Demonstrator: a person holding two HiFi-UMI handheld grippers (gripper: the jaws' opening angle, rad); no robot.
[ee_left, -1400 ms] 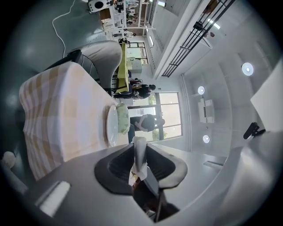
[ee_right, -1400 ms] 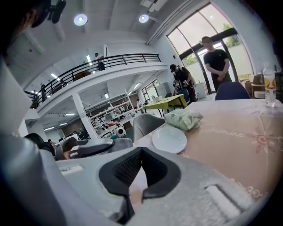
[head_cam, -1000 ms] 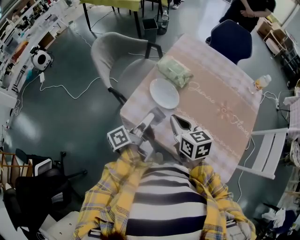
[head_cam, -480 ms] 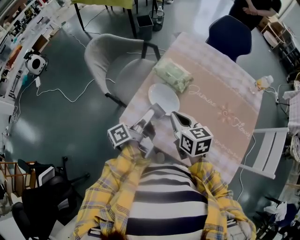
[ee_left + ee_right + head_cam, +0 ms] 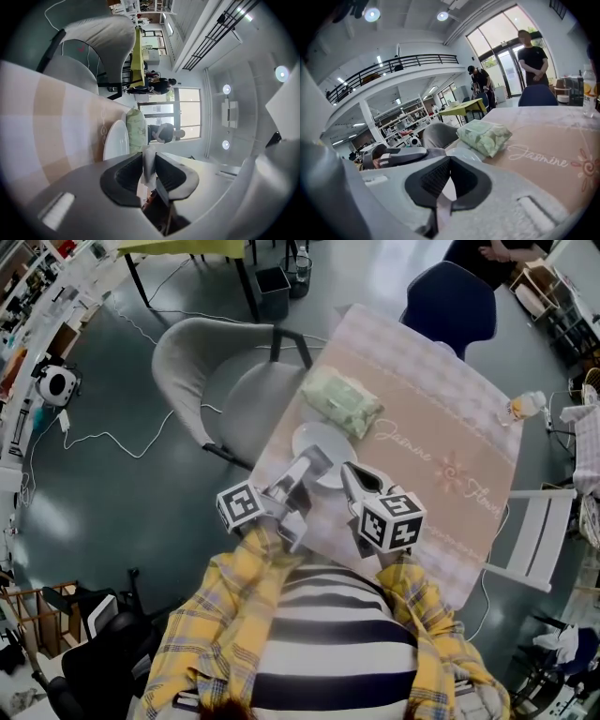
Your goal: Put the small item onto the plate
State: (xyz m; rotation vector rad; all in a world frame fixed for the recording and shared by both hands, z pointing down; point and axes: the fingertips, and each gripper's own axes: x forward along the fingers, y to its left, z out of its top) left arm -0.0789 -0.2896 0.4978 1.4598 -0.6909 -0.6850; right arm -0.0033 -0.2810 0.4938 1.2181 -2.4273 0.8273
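A small white item (image 5: 148,163) sits pinched between the pads of my left gripper (image 5: 150,159). In the head view the left gripper (image 5: 309,463) reaches to the near rim of the white plate (image 5: 323,439), which lies on the pink tablecloth; the item is too small to make out there. The plate (image 5: 116,140) also shows just ahead of the left jaws. My right gripper (image 5: 351,476) hovers beside the plate's near right edge. Its jaws (image 5: 448,164) are shut with nothing between them.
A green tissue pack (image 5: 342,401) lies just beyond the plate. A water bottle (image 5: 522,407) stands at the table's far right edge. A grey chair (image 5: 202,371) is at the left, a blue chair (image 5: 450,301) at the far end, a white folding chair (image 5: 527,538) at the right.
Both grippers have come closer to the plate; the left gripper's tip now reaches its near rim. The left jaws stay shut on the small item.
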